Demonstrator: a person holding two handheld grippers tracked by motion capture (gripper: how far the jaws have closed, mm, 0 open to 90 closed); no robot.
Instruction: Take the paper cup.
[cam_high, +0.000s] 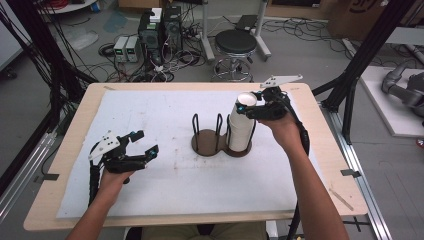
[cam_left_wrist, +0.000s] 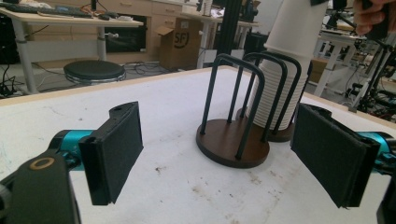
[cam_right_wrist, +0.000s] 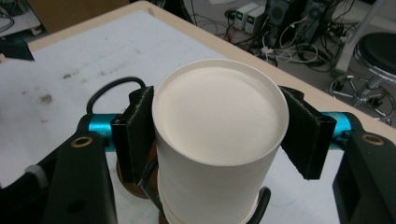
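A dark wooden cup holder (cam_high: 206, 143) with two round bases and black wire hoops stands mid-table. Its left bay is bare; its right bay holds a stack of upturned white paper cups (cam_high: 240, 132). The top cup (cam_high: 246, 100) sits high on the stack, and my right gripper (cam_high: 248, 106) is shut on it, one pad on each side (cam_right_wrist: 218, 135). In the right gripper view the cup's flat base (cam_right_wrist: 219, 109) faces the camera. My left gripper (cam_high: 145, 142) hovers open at the front left, its jaws wide apart and holding nothing (cam_left_wrist: 219, 156), aimed at the holder (cam_left_wrist: 231, 147) and stack (cam_left_wrist: 275, 100).
A white cloth (cam_high: 170, 195) covers the wooden table (cam_high: 320, 165). Beyond the far edge are a black stool (cam_high: 235, 42) and electronics with tangled cables (cam_high: 160, 35) on the floor. Black frame posts (cam_high: 367, 55) flank the table.
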